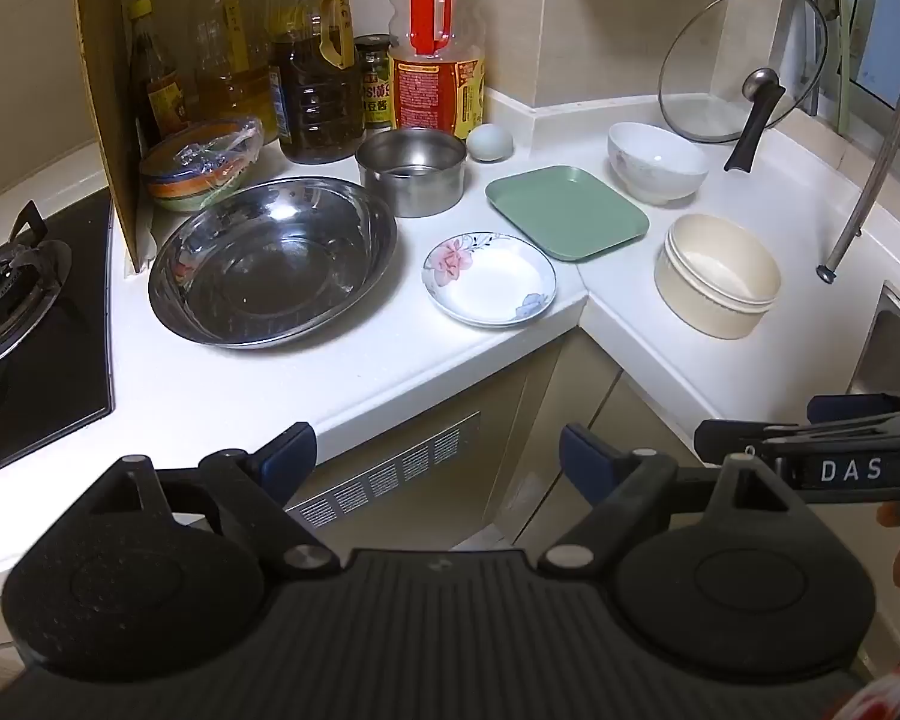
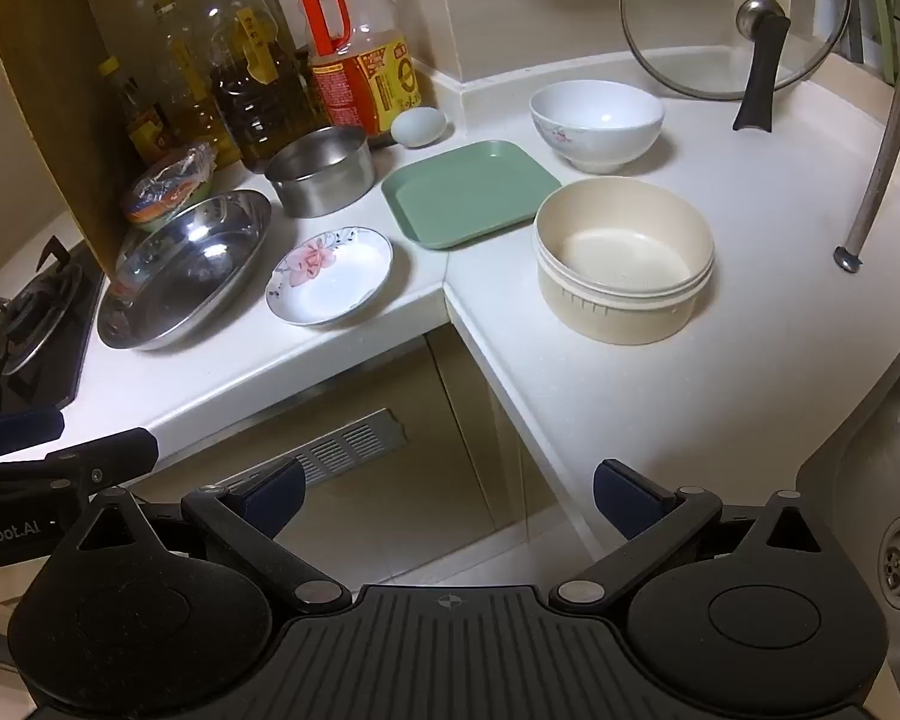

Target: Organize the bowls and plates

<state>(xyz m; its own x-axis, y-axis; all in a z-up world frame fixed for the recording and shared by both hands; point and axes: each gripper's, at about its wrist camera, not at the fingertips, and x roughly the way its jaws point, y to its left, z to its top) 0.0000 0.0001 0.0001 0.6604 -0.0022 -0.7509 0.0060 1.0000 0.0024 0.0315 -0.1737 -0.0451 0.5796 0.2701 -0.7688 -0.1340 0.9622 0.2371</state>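
A white corner worktop (image 1: pixel 222 384) carries six dishes: one wide steel basin (image 1: pixel 273 261), one steel pot (image 1: pixel 412 171), one flowered saucer (image 1: pixel 489 278), one green square plate (image 1: pixel 566 211), one white bowl (image 1: pixel 656 162) and one cream bowl (image 1: pixel 717 275). The left gripper (image 1: pixel 438 456) and the right gripper (image 2: pixel 450 495) hang before the worktop's edge, jaws wide apart, holding nothing.

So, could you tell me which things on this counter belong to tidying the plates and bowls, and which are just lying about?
For the job: steel basin, steel pot, flowered dish, green plate, white bowl, cream bowl.

Lying about: oil bottles, egg, glass lid, wrapped bowls.
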